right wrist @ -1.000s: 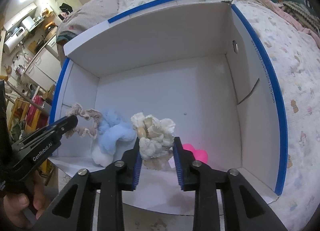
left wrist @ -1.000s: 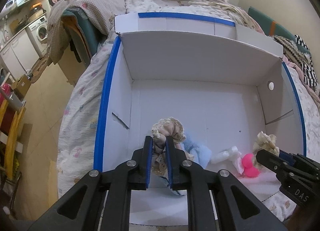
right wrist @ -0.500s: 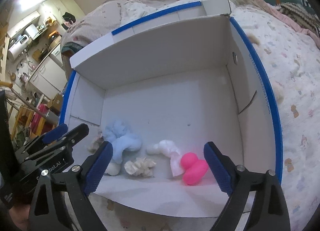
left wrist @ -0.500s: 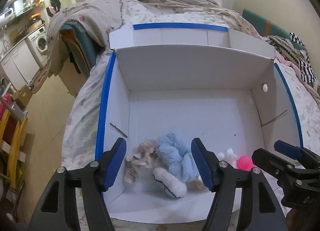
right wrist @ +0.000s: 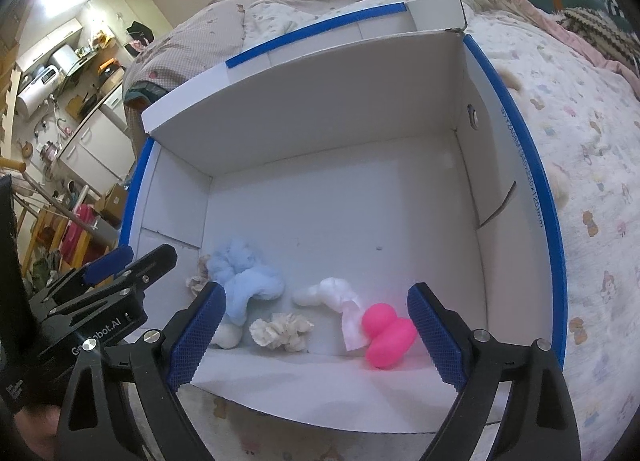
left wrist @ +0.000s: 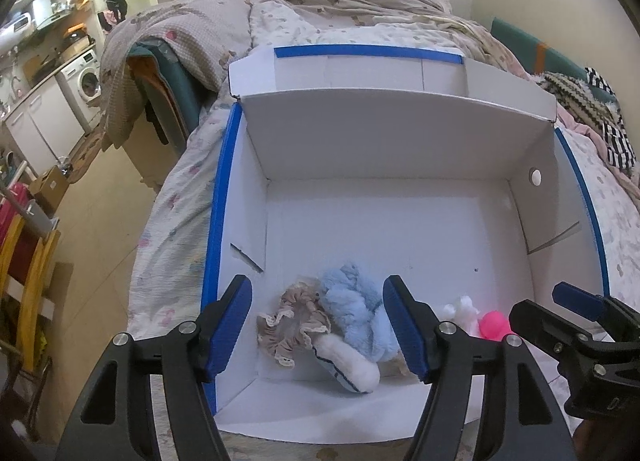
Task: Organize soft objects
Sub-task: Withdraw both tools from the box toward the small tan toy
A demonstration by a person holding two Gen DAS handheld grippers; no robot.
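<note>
Both claws wide above the white cardboard box [right wrist: 352, 73]

Left claw [left wrist: 318, 327] and right claw [right wrist: 316, 335] hold nothing; beige scrunchie [left wrist: 290, 323], blue plush [right wrist: 248, 281], cream scrunchie [right wrist: 282, 331], pink toy [right wrist: 386, 339] lie inside.

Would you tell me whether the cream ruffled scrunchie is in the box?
In: the cream scrunchie lies on the white box floor.

right claw [right wrist: 314, 335] open, empty | cream scrunchie [right wrist: 281, 332], pink toy [right wrist: 387, 341] in box [right wrist: 500, 165]
</note>
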